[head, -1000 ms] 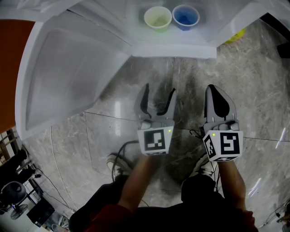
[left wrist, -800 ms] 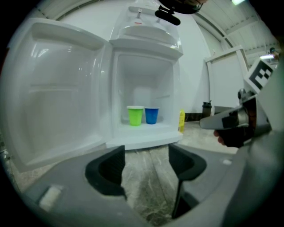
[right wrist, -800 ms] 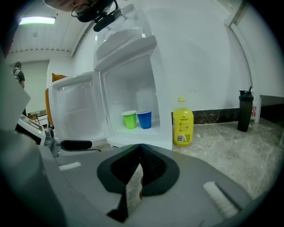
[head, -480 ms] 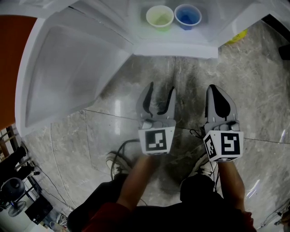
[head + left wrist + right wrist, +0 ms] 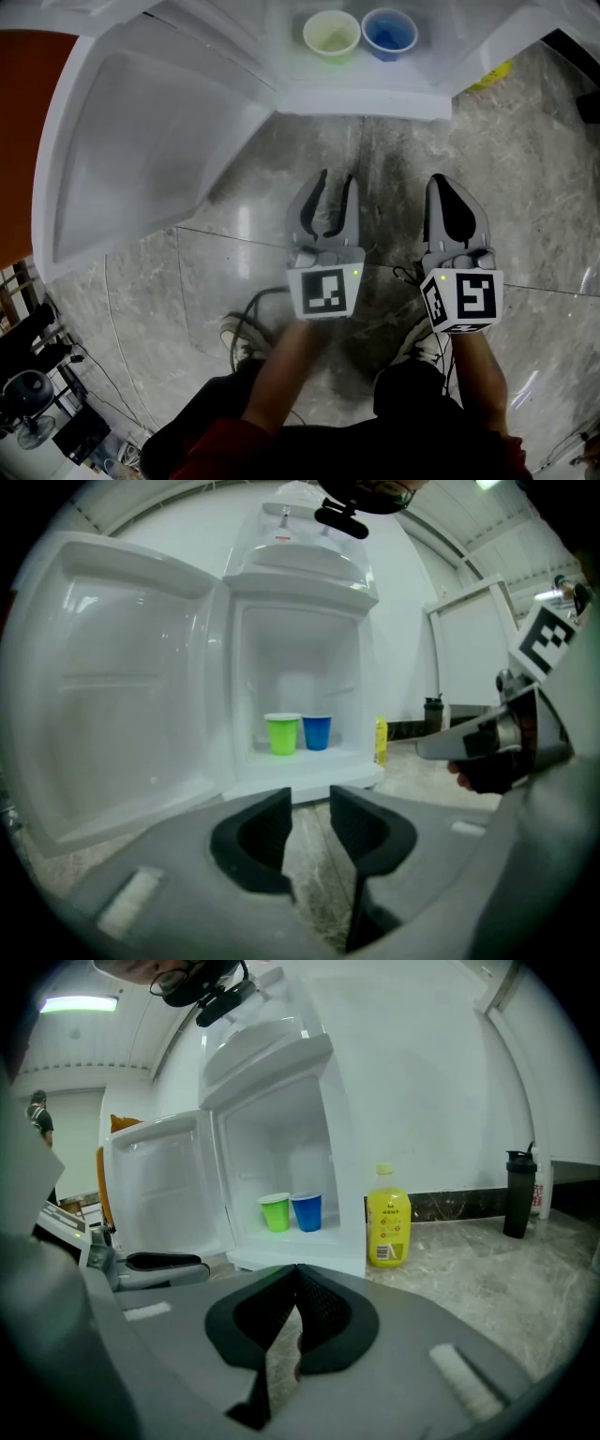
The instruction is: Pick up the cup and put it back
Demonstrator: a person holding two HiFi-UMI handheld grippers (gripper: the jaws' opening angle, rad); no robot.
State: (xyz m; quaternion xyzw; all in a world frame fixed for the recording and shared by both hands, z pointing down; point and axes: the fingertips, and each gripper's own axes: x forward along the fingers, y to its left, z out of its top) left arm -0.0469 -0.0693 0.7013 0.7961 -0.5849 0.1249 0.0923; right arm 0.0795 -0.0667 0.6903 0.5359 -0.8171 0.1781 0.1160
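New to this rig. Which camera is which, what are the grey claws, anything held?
No robot here: a person holds a two-jaw gripper in each hand. The head view comes from a camera on the person's head, looking steeply down at the left gripper and the right gripper above a stone floor. The other two views come from a camera riding on each gripper, looking along its jaws. Ahead stands a small white fridge with its door open; inside stand a green cup and a blue cup, side by side. A yellow bottle stands on the floor beside the fridge. Nothing is held: the left jaws have just been closing but a gap remains with nothing in it, and the right jaws are together, empty.
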